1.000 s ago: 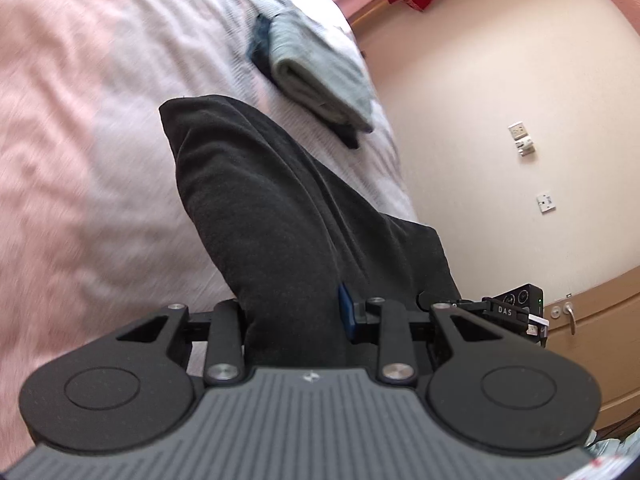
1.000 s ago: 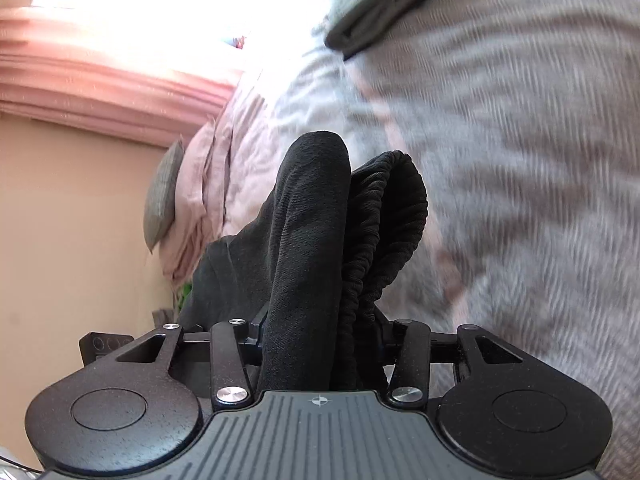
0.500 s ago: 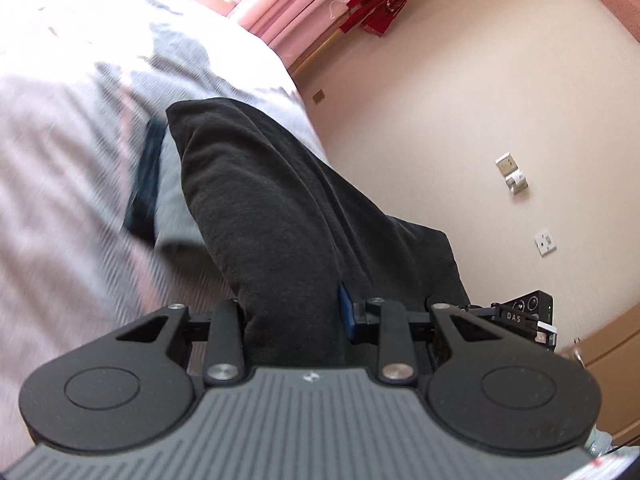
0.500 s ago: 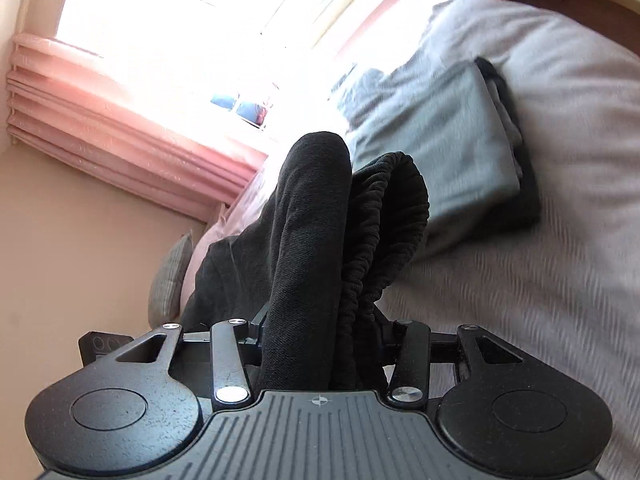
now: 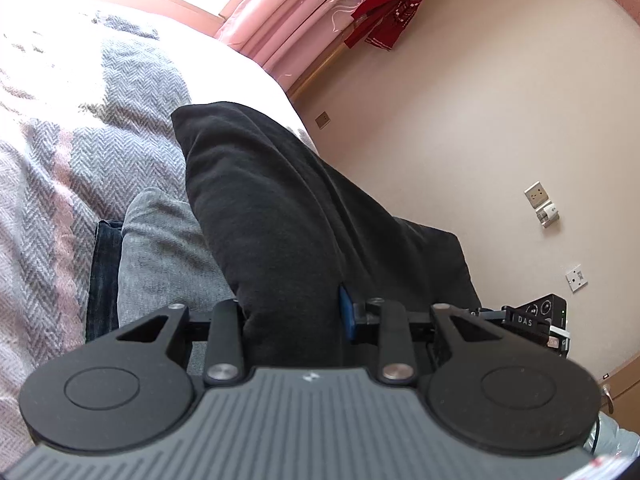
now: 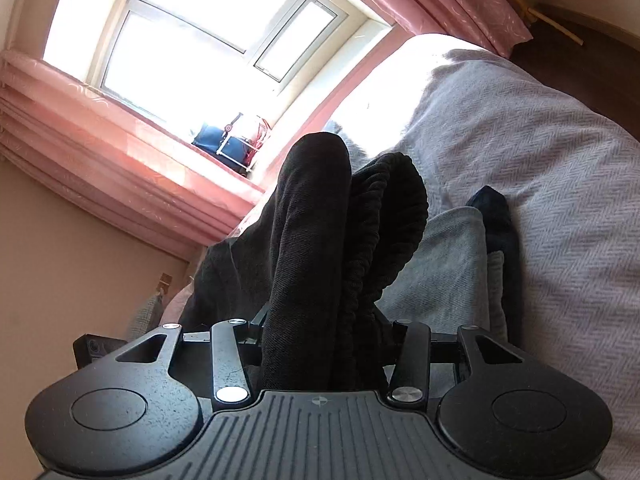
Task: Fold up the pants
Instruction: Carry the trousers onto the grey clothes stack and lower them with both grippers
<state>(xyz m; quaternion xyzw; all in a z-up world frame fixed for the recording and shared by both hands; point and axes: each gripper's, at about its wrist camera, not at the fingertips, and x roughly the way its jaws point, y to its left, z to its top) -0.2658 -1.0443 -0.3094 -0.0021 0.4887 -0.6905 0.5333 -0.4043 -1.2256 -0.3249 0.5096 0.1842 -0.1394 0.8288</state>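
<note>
The black pants [image 5: 288, 216] hang folded between both grippers, lifted above the bed. My left gripper [image 5: 294, 320] is shut on one end of the fold, with thick cloth bulging out past its fingers. My right gripper [image 6: 324, 340] is shut on the other end, where the ribbed waistband [image 6: 384, 216] bunches up. Cloth hides the fingertips of both. Just below the pants lies a stack of folded clothes: a grey garment [image 5: 160, 264] [image 6: 444, 272] on top of dark blue jeans [image 5: 102, 276] [image 6: 500, 232].
The bed carries a grey and pink herringbone blanket [image 5: 60, 160] [image 6: 552, 184]. Pink curtains [image 5: 304, 12] and a window [image 6: 200, 28] stand beyond it. A beige wall with sockets [image 5: 538, 196] is on the right, and a red garment [image 5: 384, 8] hangs there.
Both grippers have carried the black pants across the bed to just above the stack of folded clothes, tilting upward so the window and wall come into view. Grips unchanged.
</note>
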